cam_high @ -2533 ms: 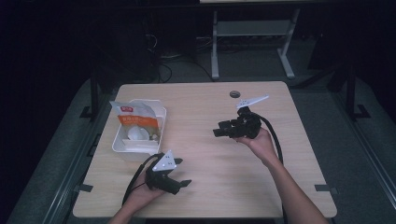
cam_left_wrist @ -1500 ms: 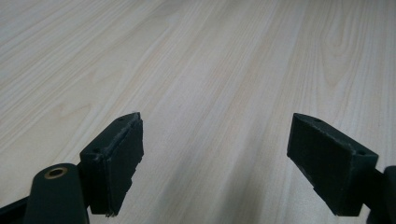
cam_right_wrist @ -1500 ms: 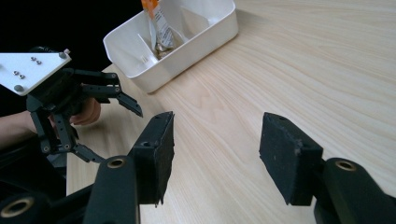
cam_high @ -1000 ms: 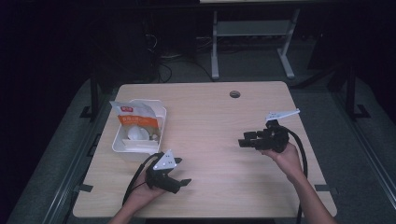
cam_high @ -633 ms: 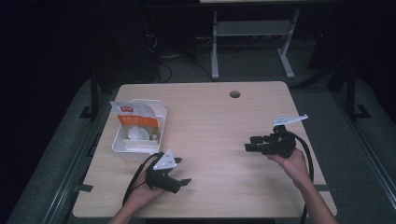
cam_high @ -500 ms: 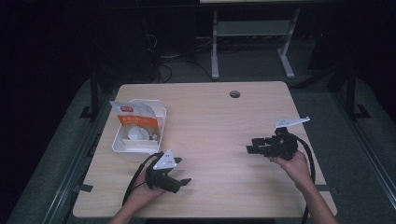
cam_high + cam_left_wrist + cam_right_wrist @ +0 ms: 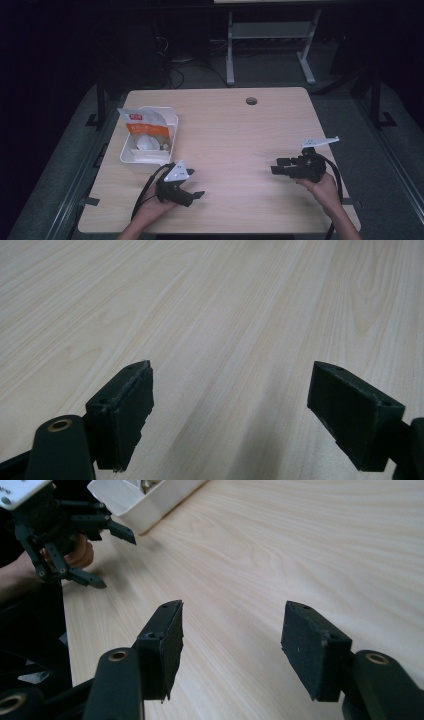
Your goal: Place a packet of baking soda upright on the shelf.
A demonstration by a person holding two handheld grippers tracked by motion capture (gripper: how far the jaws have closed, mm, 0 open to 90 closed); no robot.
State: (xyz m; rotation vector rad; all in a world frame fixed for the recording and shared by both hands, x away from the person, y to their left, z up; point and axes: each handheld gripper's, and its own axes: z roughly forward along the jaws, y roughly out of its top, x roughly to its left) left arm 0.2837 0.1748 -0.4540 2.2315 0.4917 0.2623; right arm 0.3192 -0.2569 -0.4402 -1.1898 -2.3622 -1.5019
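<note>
Both claws gape wide and empty over the counter (image 7: 225, 130), left claw (image 7: 197, 196) near the tub (image 7: 131, 155), right claw (image 7: 277, 166) well apart.

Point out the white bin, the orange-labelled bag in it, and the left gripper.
white bin (image 7: 129, 155): high view, its bare left rim.
orange-labelled bag (image 7: 145, 129): high view, its orange label.
left gripper (image 7: 195, 198): high view, midway between its open jaws.

Pale wood, black matt jaws

Table (image 7: 235, 130) of smooth light wood grain; white glossy plastic tub (image 7: 131, 152); left gripper (image 7: 230, 405) pads matt, rough-edged black.
</note>
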